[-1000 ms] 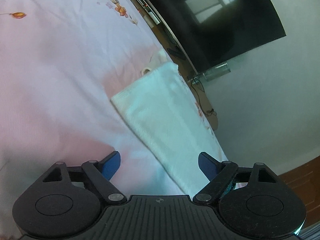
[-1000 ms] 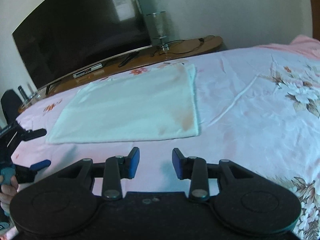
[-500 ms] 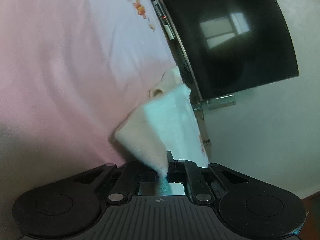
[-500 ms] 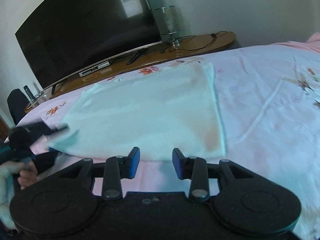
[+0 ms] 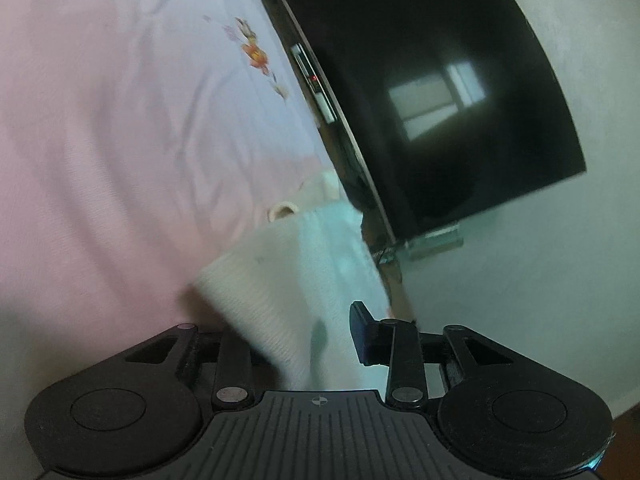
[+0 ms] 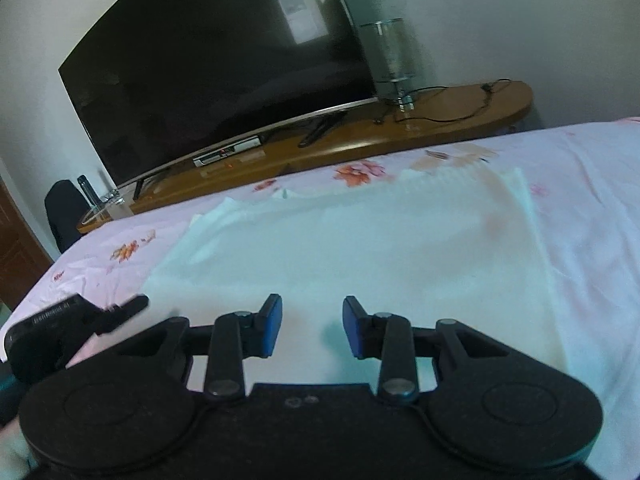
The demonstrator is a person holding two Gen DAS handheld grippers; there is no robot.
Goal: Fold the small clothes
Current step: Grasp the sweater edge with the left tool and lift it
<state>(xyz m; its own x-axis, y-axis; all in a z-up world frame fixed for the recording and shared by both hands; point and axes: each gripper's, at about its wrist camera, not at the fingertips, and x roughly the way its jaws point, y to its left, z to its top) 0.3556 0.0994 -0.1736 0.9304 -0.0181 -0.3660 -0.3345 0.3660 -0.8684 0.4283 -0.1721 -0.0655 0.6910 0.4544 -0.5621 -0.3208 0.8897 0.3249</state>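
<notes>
A white cloth lies spread flat on the pink floral bedsheet. In the left wrist view its near corner stands raised and blurred, draped over one finger of my left gripper. The other blue pad stands clear of the fabric, and the jaws are opening. The left gripper's black body shows at the cloth's left end in the right wrist view. My right gripper hovers over the cloth's near edge. Its jaws are closing, and the pads press on nothing.
A large dark television stands on a curved wooden stand just beyond the bed's far edge. On the stand are a glass vase, a set-top box and cables. A dark chair sits at the far left.
The left gripper shut on the cloth's near corner and lifted it, then its jaws parted again. The right gripper moved forward to the cloth's near edge and narrowed slightly.
</notes>
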